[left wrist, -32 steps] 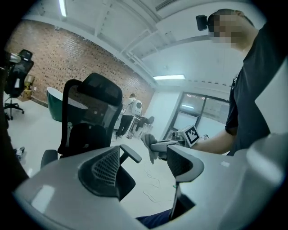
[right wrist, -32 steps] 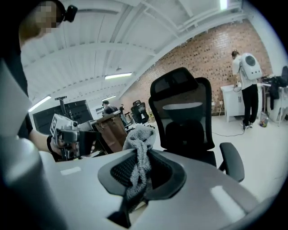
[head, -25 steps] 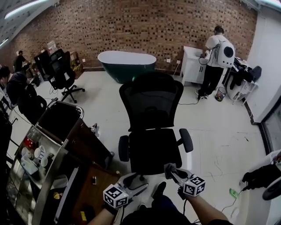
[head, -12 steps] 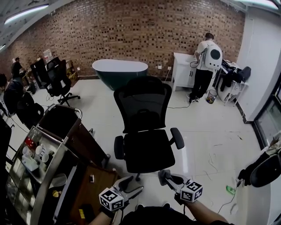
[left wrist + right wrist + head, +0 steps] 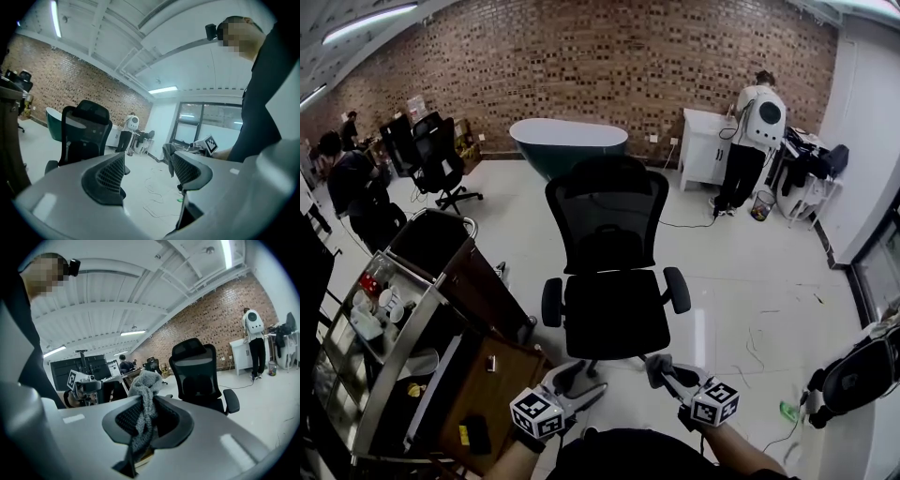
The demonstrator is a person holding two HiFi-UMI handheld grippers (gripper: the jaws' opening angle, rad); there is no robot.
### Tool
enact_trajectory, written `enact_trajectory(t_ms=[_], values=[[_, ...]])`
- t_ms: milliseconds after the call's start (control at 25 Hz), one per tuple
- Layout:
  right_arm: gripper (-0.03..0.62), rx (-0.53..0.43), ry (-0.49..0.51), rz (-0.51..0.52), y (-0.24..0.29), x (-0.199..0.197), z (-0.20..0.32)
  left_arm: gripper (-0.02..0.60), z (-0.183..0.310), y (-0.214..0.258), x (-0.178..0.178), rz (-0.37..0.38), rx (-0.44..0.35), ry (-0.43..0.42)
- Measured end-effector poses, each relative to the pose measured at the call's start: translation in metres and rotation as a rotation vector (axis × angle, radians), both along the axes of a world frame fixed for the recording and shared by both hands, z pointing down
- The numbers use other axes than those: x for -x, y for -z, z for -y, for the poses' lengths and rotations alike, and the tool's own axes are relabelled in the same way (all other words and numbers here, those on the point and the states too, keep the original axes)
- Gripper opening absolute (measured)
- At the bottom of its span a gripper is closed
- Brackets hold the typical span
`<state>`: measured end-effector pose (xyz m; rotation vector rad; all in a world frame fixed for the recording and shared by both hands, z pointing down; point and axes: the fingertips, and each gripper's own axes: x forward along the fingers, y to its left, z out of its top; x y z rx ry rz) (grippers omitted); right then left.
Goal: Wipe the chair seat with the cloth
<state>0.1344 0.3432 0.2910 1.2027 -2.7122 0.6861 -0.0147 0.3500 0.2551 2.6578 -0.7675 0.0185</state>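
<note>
Clamped between the jaws of the right gripper (image 5: 149, 422): a grey, fuzzy cloth (image 5: 144, 390), bunched and twisted, with a tuft poking up past the jaw tips and the rest trailing down between them. Ahead of those tips and clear of them: a black office chair (image 5: 614, 216), upright, tall mesh back, both armrests out, flat dark seat (image 5: 616, 314) bare, front edge towards the jaws.

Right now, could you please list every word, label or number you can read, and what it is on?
No text is readable.
The left gripper and right gripper bear only square marker patterns, no words.
The pale sheet against the brick wall is too small to read.
</note>
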Motion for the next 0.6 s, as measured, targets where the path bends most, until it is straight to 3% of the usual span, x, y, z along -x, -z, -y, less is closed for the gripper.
enact_trajectory(t_ms=[600], values=[[0.049, -0.045, 0.042, 0.022, 0.005, -0.035, 0.008, 0.353, -0.008, 0.003, -0.028, 0.005, -0.020, 0.083]])
